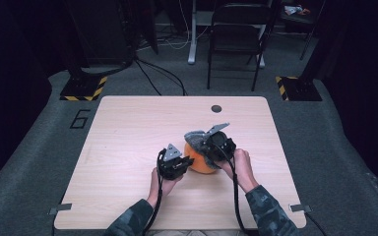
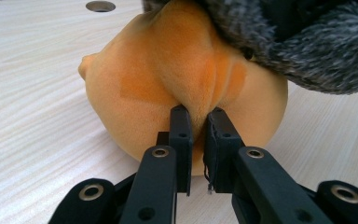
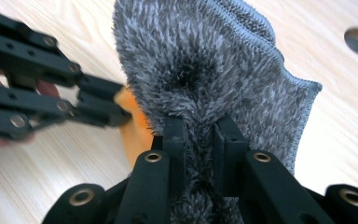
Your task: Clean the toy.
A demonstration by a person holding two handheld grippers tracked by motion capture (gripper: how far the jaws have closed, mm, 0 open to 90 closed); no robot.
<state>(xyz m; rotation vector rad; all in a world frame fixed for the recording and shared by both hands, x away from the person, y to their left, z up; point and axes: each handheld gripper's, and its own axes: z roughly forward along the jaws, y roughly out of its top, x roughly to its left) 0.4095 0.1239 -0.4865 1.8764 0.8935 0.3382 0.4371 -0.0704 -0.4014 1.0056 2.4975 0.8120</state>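
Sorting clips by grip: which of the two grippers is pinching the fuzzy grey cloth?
The right gripper. It is shut on the grey cloth, while the left gripper pinches a fold of the orange plush.

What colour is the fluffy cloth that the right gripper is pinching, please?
Grey; the fluffy cloth shows best in the right gripper view.

Two black hand-held grippers: left gripper [image 1: 189,161], right gripper [image 1: 203,146]. Grey three-cornered plate [image 1: 172,149] atop the left, another [image 1: 217,128] atop the right. Black cable [image 1: 236,194] trailing from each back toward the near edge of the table. Matte black linkage jaws with brass-ringed pivot holes [image 2: 160,152] and squared fingertips [image 3: 174,128]. Dark camouflage-patterned sleeves [image 1: 268,211] on both forearms.
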